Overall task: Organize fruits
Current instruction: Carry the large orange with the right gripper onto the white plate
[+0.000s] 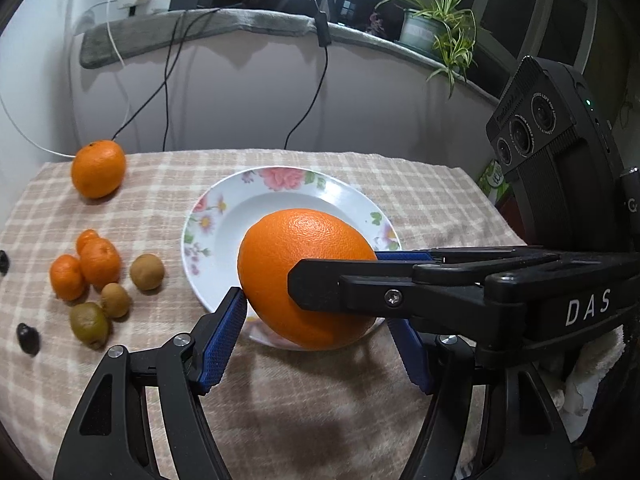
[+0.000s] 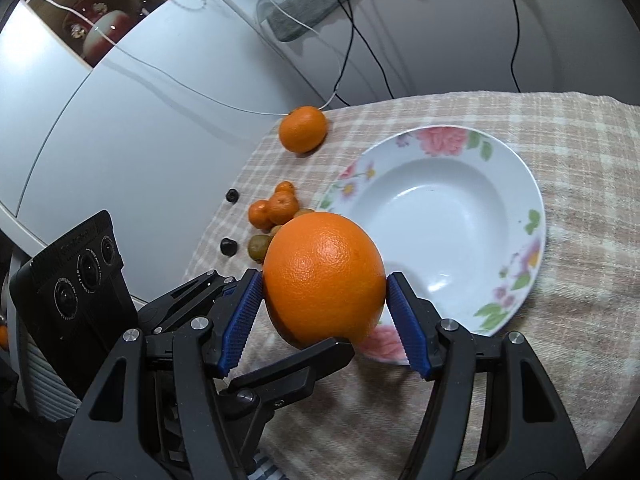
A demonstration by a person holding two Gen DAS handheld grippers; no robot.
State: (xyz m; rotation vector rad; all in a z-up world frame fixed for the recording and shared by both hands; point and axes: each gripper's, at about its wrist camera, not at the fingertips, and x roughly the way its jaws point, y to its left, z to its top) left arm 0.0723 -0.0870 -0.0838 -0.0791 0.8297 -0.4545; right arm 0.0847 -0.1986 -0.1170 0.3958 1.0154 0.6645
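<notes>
Orange peel, pebbled and glossy, fills the span between both pairs of blue ribbed pads: I hold the large orange (image 2: 324,276) with two grippers at once, their grips crossed. In the right wrist view the right gripper (image 2: 325,300) has one pad pressed on each flank of the fruit, the jaws standing about half open and closed on it; a black finger of the left gripper (image 1: 320,320) passes under the fruit's near side. In the left wrist view the left gripper's left pad touches the lower left of the orange, while its right pad is partly hidden behind the fruit and behind the right gripper's finger, which lies across the front; contact on that side I judge likely but cannot confirm. The fruit is slightly egg-shaped; in the right wrist view its longer axis runs away from the fingers and leans a little to the left, so the right pads bear on its narrower girth. The relation that governs the coming move: the floral plate (image 2: 532,184) lies ahead of the right fingers and to their right, its near rim just beyond the right pad, its bowl bare. From the left fingers the plate lies directly beyond and beneath the orange. The fruit appears to hang over the plate's near rim, not yet over the centre. Ahead and to the left of both grippers, on the checked cloth (image 1: 420,184), wait the small mandarins (image 1: 86,264), the kiwis (image 1: 116,296) and a lone orange (image 1: 98,168).
</notes>
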